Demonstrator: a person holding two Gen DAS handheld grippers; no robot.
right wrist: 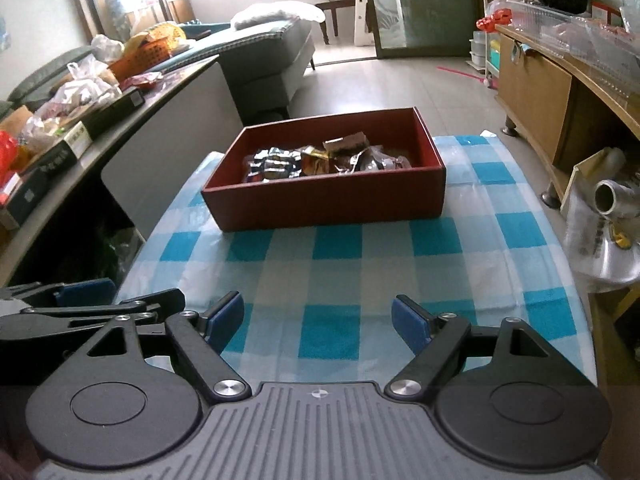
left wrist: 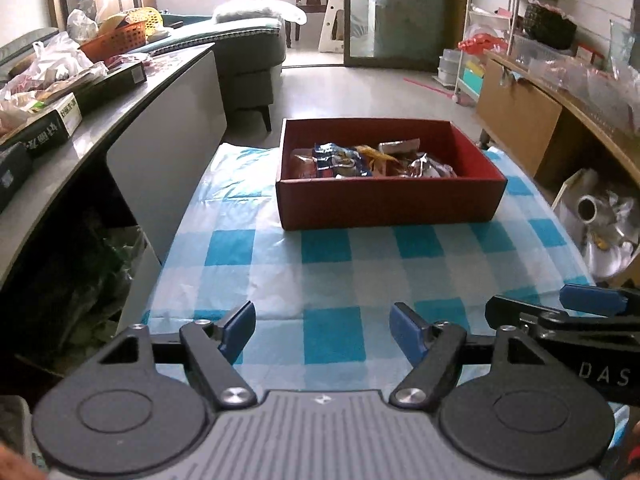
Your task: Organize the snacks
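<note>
A red open box (left wrist: pixel 390 200) stands at the far end of a table with a blue-and-white checked cloth (left wrist: pixel 332 248). Several foil snack packets (left wrist: pixel 372 160) lie inside it. The box (right wrist: pixel 328 200) and packets (right wrist: pixel 320 160) also show in the right wrist view. My left gripper (left wrist: pixel 322 330) is open and empty, low over the near end of the cloth. My right gripper (right wrist: pixel 318 318) is open and empty, beside it on the right. The right gripper's finger (left wrist: pixel 592 300) shows at the left view's right edge, the left gripper's finger (right wrist: pixel 84 290) at the right view's left edge.
A grey counter (left wrist: pixel 120 112) on the left carries boxes, bags and an orange basket (left wrist: pixel 116 40). A wooden cabinet (left wrist: pixel 520 108) runs along the right, with a metal pot in a bag (left wrist: pixel 604 232) under it. A sofa (left wrist: pixel 248 48) and floor lie beyond.
</note>
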